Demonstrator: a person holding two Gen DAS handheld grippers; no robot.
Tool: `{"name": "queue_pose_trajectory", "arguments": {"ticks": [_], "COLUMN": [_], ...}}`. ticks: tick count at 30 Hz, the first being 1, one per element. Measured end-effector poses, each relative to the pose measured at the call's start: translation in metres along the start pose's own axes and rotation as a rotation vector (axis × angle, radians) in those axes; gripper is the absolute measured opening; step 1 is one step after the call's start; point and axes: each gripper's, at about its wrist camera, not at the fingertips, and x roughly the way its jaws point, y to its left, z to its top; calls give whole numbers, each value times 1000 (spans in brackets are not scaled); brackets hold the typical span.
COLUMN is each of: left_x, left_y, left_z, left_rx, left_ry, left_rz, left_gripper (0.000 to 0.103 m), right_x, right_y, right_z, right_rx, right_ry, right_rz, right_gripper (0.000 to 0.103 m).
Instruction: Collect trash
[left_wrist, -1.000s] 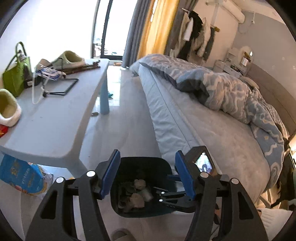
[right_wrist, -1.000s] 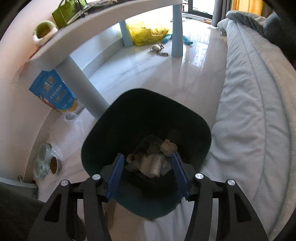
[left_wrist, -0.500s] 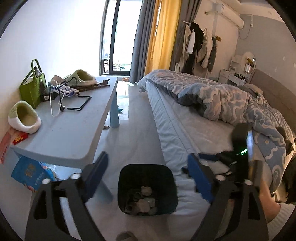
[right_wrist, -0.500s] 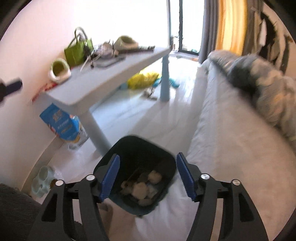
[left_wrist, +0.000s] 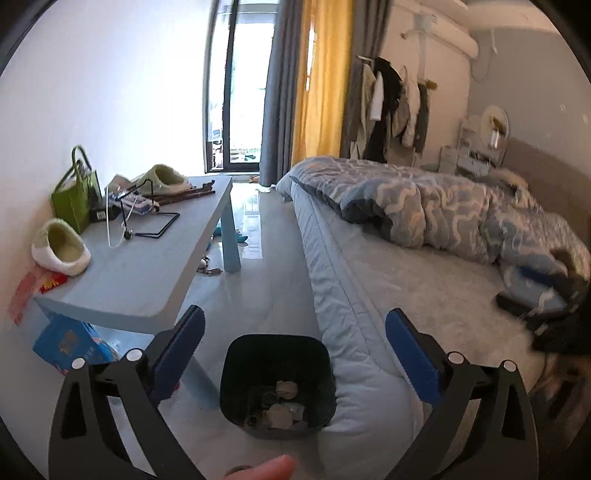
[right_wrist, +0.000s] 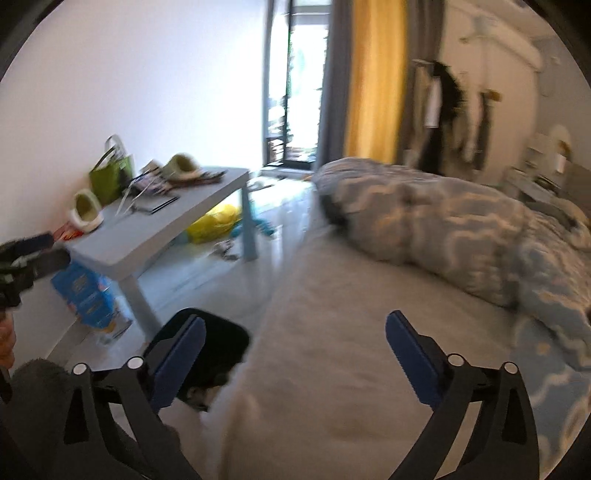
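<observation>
A dark bin (left_wrist: 275, 354) stands on the floor between the blue table and the bed, with several crumpled bits of trash (left_wrist: 282, 406) at its bottom. My left gripper (left_wrist: 293, 317) hangs above and short of the bin, its jaws opening wide with nothing between them. My right gripper (right_wrist: 295, 319) is higher and over the bed's edge, its jaws also opening and empty. In the blurred right wrist view the bin (right_wrist: 225, 336) lies low left, partly behind the left finger.
The blue table (left_wrist: 147, 273) at left carries two slippers (left_wrist: 61, 251), a green bag (left_wrist: 74, 199) and small clutter. A blue packet (left_wrist: 70, 347) and a yellow bag (right_wrist: 214, 223) lie under it. The bed (left_wrist: 424, 317) with a rumpled duvet (left_wrist: 443, 214) fills the right.
Both grippers have lifted up and away from the bin, and their jaws have spread wide. The right wrist view swung from straight over the bin up towards the bed.
</observation>
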Motion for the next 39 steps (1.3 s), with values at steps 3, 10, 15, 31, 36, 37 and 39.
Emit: {"name": "queue_pose_trajectory", "arguments": {"ticks": [3,10,15,31,36,37,39], "left_x": [-3,-2,-2,5,5,6,7], "left_y": [-12,-38,-47,-51,-51,-52,-53], "left_z": [-6,-21,-25,-34,-34,-35,-36], "left_rx": [16,71,75,67,70,71,72], "left_ry": [-10,-35,-37,1,3,4,6], "left_rz": [-8,13,-8,-22,-21,-21,-22], "left_gripper": [100,100,100,100,100,100,100], "right_x": [-29,-77,-89,-89,-89,-88,-88], "right_y": [-32,-93,-115,-121,-123,-124,-126], "right_z": [-9,-42,-62,-71,-73,-74,-75], "right_rx": [33,105,153,169,183,186,190], "right_ry": [-31,-48,-55,-42,-47,-47,-47], "right_rz": [-69,-162,-155,-82,-78,-78,-78], "right_gripper": [100,100,100,100,100,100,100]}}
